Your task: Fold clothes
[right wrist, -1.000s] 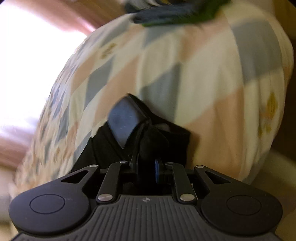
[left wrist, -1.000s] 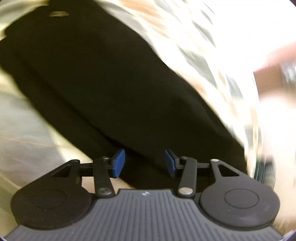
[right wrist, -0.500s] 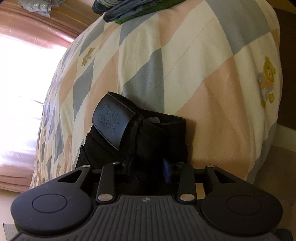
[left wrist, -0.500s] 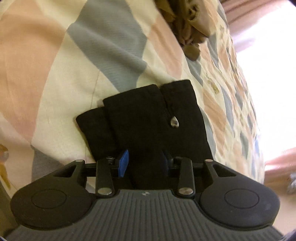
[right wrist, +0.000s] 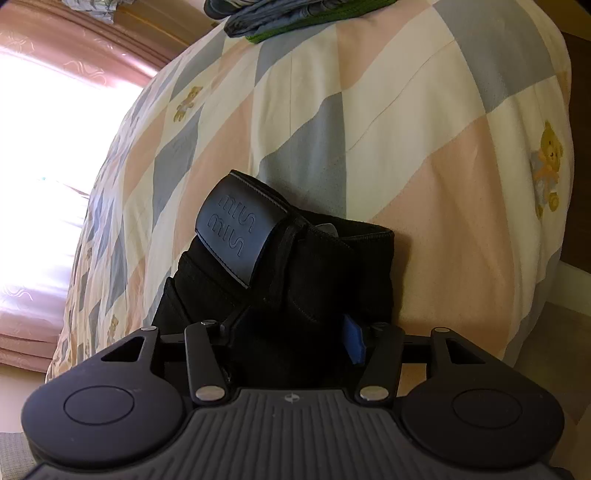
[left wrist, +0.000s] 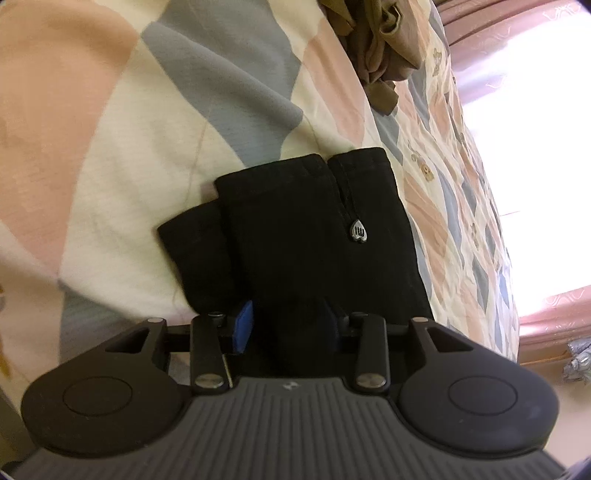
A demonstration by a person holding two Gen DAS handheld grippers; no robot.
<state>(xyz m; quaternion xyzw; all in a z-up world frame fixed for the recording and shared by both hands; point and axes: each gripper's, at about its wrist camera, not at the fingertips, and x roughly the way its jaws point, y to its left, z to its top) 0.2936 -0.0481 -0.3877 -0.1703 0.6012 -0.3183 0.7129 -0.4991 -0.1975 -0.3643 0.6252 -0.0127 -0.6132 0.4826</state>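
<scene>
Black garment (left wrist: pixel 314 229) sits folded into a compact bundle on the bed (left wrist: pixel 110 155), at 6 o'clock in both wrist views, right at the near edge of the quilt.

Left tool (left wrist: pixel 286 326): jaws narrowed onto the near end of the bundle, cloth fills the gap between them. Blue pad (left wrist: pixel 243 326) shows on one side, the other is buried in fabric. Reads as pinching the garment.

Right tool (right wrist: pixel 291 334): jaws opening. Cloth sits between them, but the blue pad (right wrist: pixel 352 341) at 3 o'clock stands off the fabric, so it reads as letting go. Leather label (right wrist: pixel 236 230) sticks up at 11 o'clock from that tool.

Other stuff: olive crumpled cloth (left wrist: pixel 380 48) at 1 o'clock in the left view, stack of folded clothes (right wrist: pixel 288 14) at 12 o'clock in the right view.

Judgement: fold is basically finished and this is the release.

How to do it clean:
- open right fully before backing out, else the pad drags the top layer
- pull back straight along the fingers, no lift
- left lets go last, holding the bundle flat meanwhile
- watch the label flap and the zip pull (left wrist: pixel 358 232); either can snag and unroll the fold
- the bundle is close to the bed edge; nudge it inward if it starts to slide
</scene>
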